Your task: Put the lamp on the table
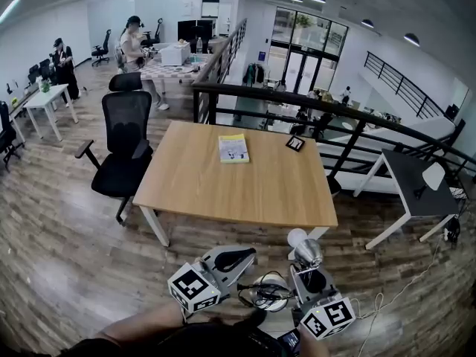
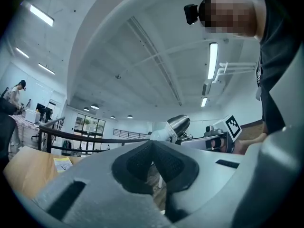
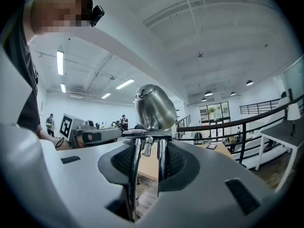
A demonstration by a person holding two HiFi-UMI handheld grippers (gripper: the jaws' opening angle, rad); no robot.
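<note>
I have the lamp (image 3: 154, 109) in my right gripper (image 3: 148, 152). Its shiny metal head stands just above the fingertips, and two thin chrome rods run down from it between the fingers (image 3: 176, 163). The fingers are about half closed and pinch those rods from both sides. The gripper points level.

From the head view, the lamp sits in the air over the wooden floor (image 1: 67, 251), just short of the near edge of the bench (image 1: 245, 192), by its near right corner. It is not on the bench. A coil of dark cord (image 1: 268, 294) hangs between my two grippers, but I cannot tell where its ends go.

My left gripper (image 2: 153, 151) is just beside the right one and apart from the lamp. Its fingers (image 2: 137, 163) are pressed together at the tips with nothing between them. It tilts slightly upward, and past it I see the lamp head and the right gripper's marker cube.

On the bench lie a yellow book (image 1: 233, 148) near the far side and a small dark square thing (image 1: 295, 143) near the far right corner, the two well apart. A black office chair (image 1: 123, 143) stands at the bench's left side. A dark railing (image 1: 335, 110) runs behind the bench.
</note>
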